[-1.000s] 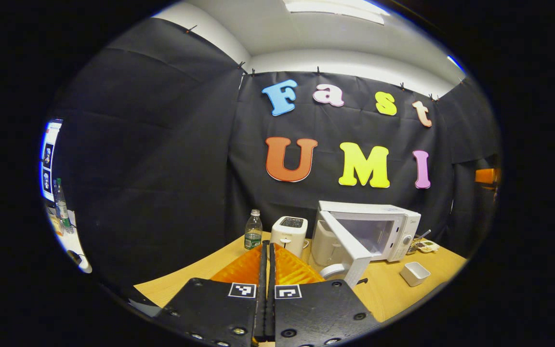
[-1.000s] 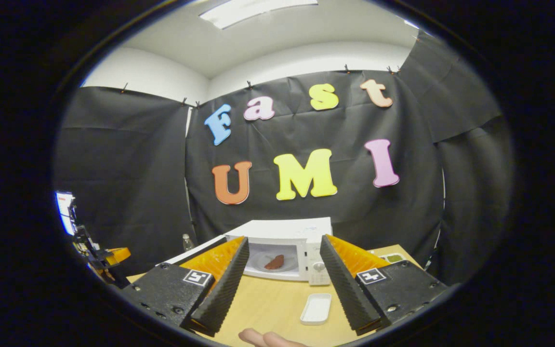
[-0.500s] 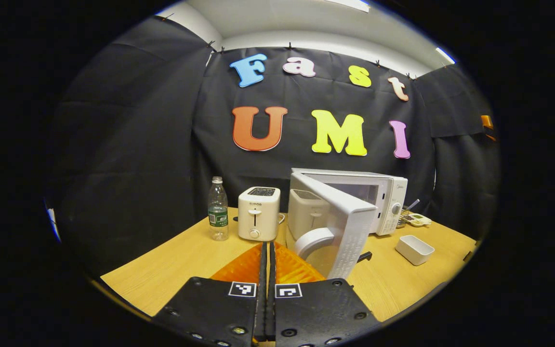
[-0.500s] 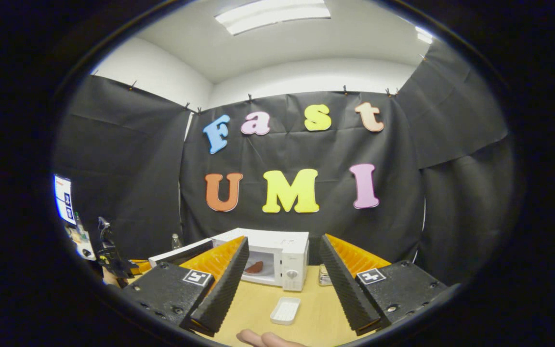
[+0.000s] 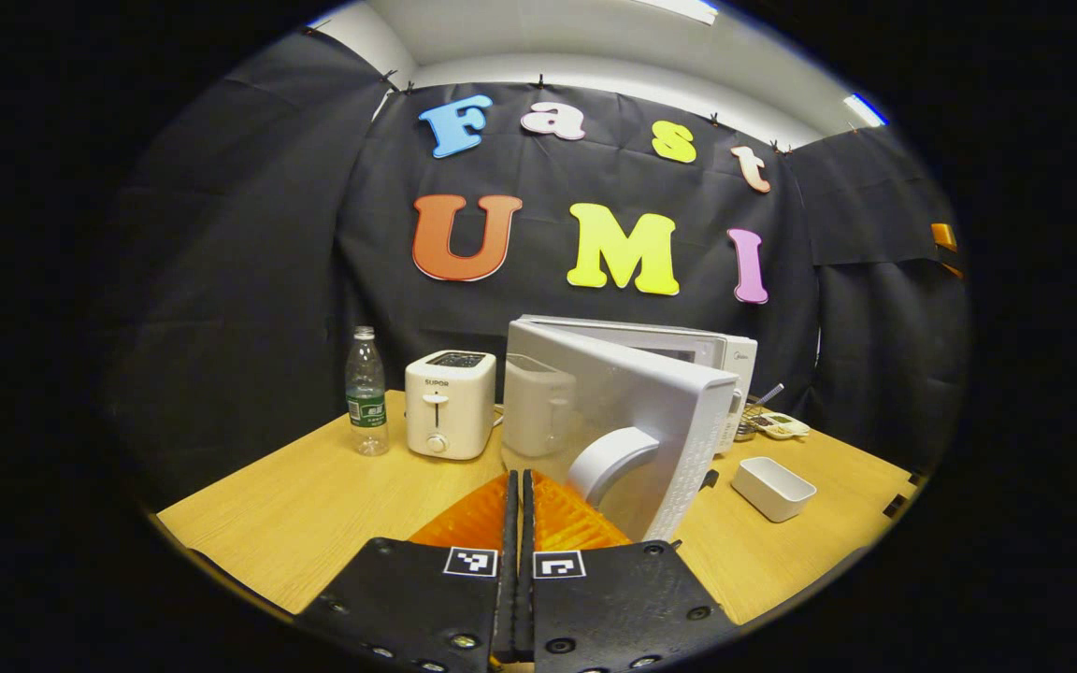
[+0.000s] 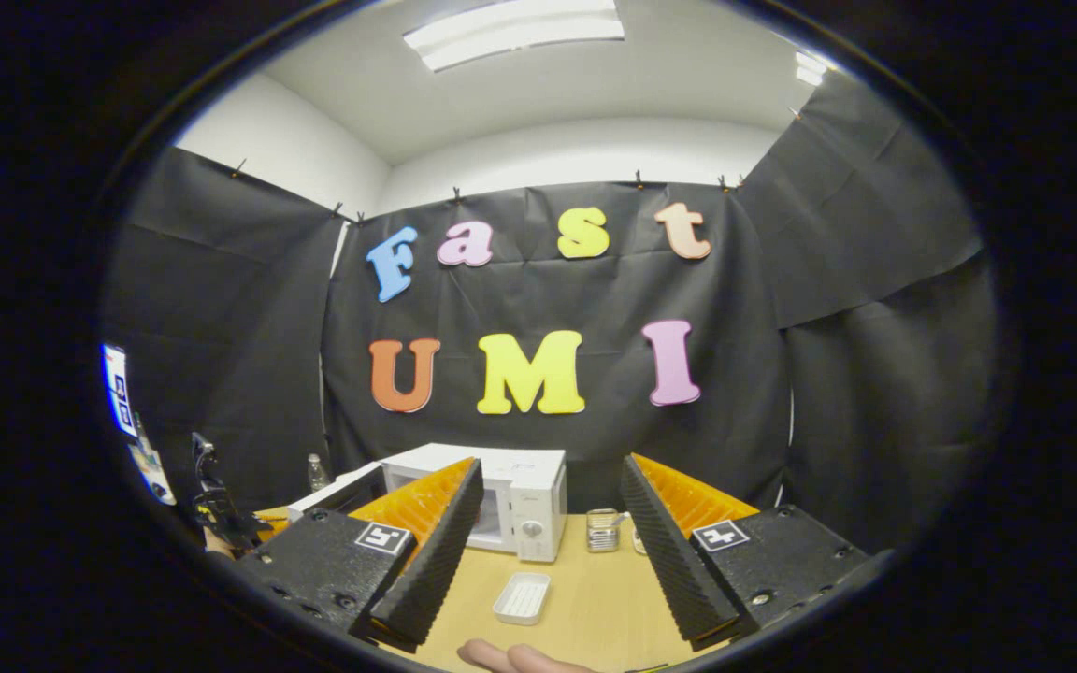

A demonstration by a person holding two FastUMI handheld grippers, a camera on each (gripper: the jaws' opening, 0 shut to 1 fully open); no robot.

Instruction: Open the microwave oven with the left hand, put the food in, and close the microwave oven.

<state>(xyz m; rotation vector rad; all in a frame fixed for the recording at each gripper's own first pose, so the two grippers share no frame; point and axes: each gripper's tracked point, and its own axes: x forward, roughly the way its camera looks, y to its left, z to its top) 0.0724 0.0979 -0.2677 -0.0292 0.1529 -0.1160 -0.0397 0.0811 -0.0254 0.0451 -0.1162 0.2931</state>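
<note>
- In the left gripper view, a water bottle [image 5: 366, 391] stands at the far left of the wooden table [image 5: 314, 505], near the black cloth wall.
- Just beside the bottle, to its right, sits a white toaster [image 5: 450, 404].
- The left gripper [image 5: 520, 523] points forward over the table with its two fingers pressed flat together, clenched on nothing.
- Right of the toaster stands the white microwave [image 5: 725, 355]; its door [image 5: 618, 421] hangs partly open, swung across the front, with the curved handle [image 5: 606, 460] facing the camera, just beyond the left gripper's tips.
- The food cannot be made out from either view.
- A small white dish [image 5: 772, 487] lies on the table right of the door, empty.
- In the right gripper view, the right gripper [image 6: 552, 523] is spread wide, released and holding nothing, well back from the microwave [image 6: 520, 495].
- Between its fingers the dish [image 6: 522, 598] lies on the table [image 6: 585, 608], and a small glass jar [image 6: 602, 530] stands just right of the microwave.
- Fingertips [image 6: 510, 657] of a hand show at the bottom edge.
</note>
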